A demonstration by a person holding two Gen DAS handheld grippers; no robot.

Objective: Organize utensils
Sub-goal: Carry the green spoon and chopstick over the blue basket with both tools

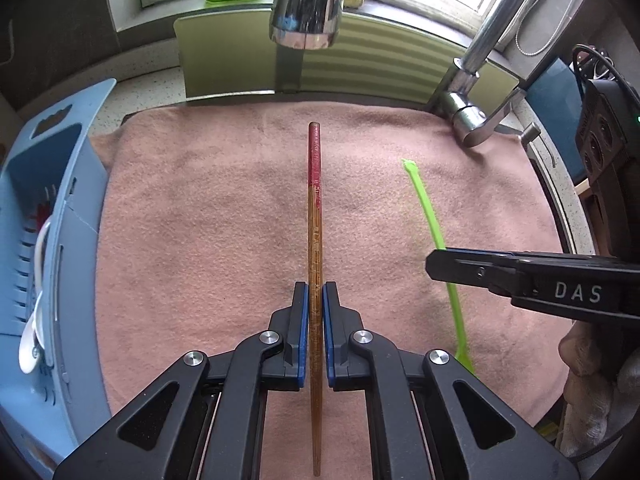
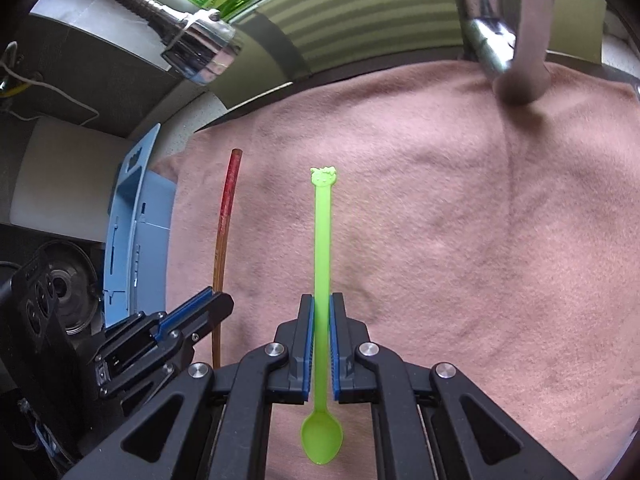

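Both held above the pink towel point(image 1: 200, 200): left gripper point(image 1: 315, 292) clamped on a red-tipped wooden chopstick point(image 1: 315, 216), right gripper point(image 2: 321, 304) pinching a green plastic spoon point(image 2: 322, 240). Blue utensil basket point(image 1: 52, 216) sits just left of the towel.

Chopstick point(image 1: 315, 240) left of spoon point(image 2: 322, 280), over towel point(image 1: 200, 220); caddy point(image 1: 52, 216) perhaps beside towel, left.

Both grippers are black plastic linkages with cut-out triangular arms, round silver screw heads at the pivots, and blue ribbed pads lining the fingers. The left gripper point(image 1: 315, 292) matches the right gripper point(image 2: 321, 304), whose side carries white letters "DAS" and small dark screws.
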